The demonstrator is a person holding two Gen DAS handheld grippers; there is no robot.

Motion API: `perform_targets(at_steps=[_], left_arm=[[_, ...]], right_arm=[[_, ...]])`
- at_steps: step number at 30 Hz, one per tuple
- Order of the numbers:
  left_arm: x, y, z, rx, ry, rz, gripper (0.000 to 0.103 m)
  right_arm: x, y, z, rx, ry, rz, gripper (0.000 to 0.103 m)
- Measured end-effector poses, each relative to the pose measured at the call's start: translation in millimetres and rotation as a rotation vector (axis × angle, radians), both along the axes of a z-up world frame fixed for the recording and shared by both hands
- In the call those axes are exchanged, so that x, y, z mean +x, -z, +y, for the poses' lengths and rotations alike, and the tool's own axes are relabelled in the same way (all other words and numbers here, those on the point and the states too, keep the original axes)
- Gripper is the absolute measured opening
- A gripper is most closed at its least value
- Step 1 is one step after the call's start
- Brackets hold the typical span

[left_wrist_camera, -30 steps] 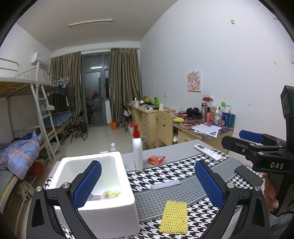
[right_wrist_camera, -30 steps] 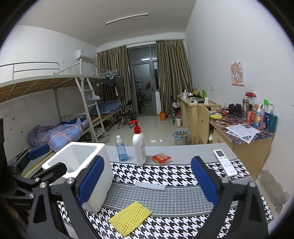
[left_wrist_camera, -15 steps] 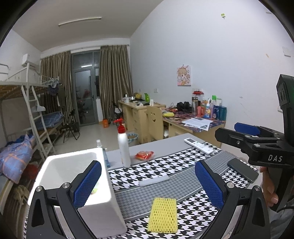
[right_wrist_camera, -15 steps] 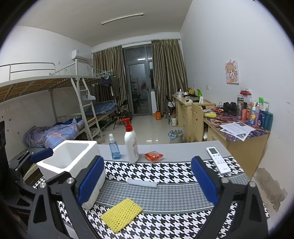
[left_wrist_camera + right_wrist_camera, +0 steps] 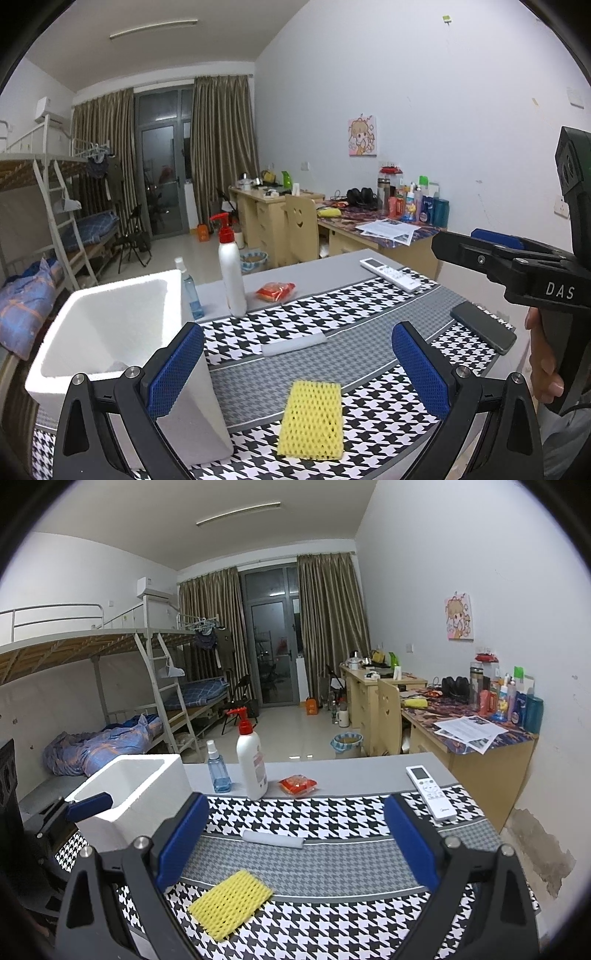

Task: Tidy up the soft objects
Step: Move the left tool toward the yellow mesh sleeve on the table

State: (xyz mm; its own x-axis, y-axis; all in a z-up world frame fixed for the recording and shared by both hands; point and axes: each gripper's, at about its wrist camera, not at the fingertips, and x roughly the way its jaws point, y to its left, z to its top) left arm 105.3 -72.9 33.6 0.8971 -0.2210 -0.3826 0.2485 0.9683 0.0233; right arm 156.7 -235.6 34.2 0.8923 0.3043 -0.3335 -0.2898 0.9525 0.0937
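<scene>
Both claws spread wide, nothing pinched. Left gripper (image 5: 295, 373) hangs above the near edge of the houndstooth mat (image 5: 354, 314), its blue pads (image 5: 175, 369) framing the yellow foam net (image 5: 311, 419). Right gripper (image 5: 293, 843) sits level with it, also empty; its body shows at the far right of the left view, held by a hand (image 5: 543, 363).

Landmark: white foam box (image 5: 110, 332), open top, on the left end of the mat.
- Yellow foam net: flat on the mat, just right of the box's near corner, not touching it.
- White foam strip (image 5: 293, 345): on the grey band of the mat, right of the box, behind the net, apart from both.
- Box contents: can't tell from these views, only bare inner walls visible.
- Pump bottle (image 5: 252, 760), small spray bottle (image 5: 218, 766), red snack packet (image 5: 297, 785): behind the box's right side, off the mat. Remote (image 5: 430, 792) and phone (image 5: 482, 332): far right end. Likely not part of the job.

Step, my read: lining up on the next soft item, the net being closest to the left claw. Two soft pieces still out.

Next move needs: left claw down over the net, pads straddling its short sides, pinch gently since mesh foam will squash and can slip, lift clear of the box wall, release over the opening. Risk: the left pad clipping the box corner on descent.
</scene>
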Motion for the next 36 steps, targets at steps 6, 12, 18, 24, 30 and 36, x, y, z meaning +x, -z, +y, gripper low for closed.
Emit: perform_targets(at_steps=[6,12,18,24,30,36], left_arm=[[3,10,-7,0.000,-0.009,0.021,0.102],[5,21,-16,-0.010,-0.014,0.051,0.102],[12,31,-20,-0.013,-0.039,0.086,0.102],[19,43,-25,-0.001,-0.050,0.117,0.102],[26,60,-27,0.011,-0.058,0.156,0.102],[33,74,-25,0.008,-0.066,0.187,0.102]], right_arm=[[8,4,-3,-0.014,-0.021,0.016,0.097],[23,9,-6,-0.029,-0.051,0.045,0.098],[35,16,-5,-0.055,-0.077,0.080,0.097],[46,25,-3,-0.069,-0.103,0.108,0.097],[56,33,-8,-0.080,-0.104,0.120,0.097],[62,38,-12,-0.089,-0.123,0.135,0.097]])
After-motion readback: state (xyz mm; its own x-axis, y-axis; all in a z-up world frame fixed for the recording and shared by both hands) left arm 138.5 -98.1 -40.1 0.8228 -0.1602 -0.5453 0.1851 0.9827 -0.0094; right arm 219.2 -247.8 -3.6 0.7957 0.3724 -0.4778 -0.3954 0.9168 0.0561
